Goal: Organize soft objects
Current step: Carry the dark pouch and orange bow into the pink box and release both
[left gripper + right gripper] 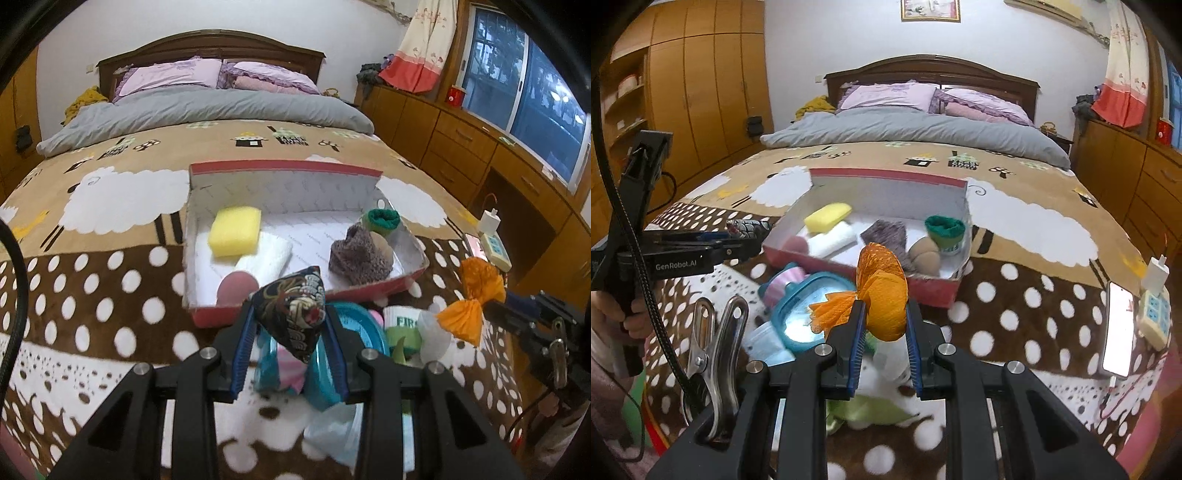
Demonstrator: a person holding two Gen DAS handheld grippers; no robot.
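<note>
Above bedspread [92, 295], both grippers tilted downward

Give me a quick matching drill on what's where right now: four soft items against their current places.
Items:
1. patterned pouch
2. orange bundle
3. yellow sponge
4. green sock roll

Places:
A. far right corner of the box
B. clamped in the right gripper
C. left side of the box, partly on a white folded cloth
D. clamped in the left gripper

Pairs: 1-D, 2-B, 3-C, 4-A
</note>
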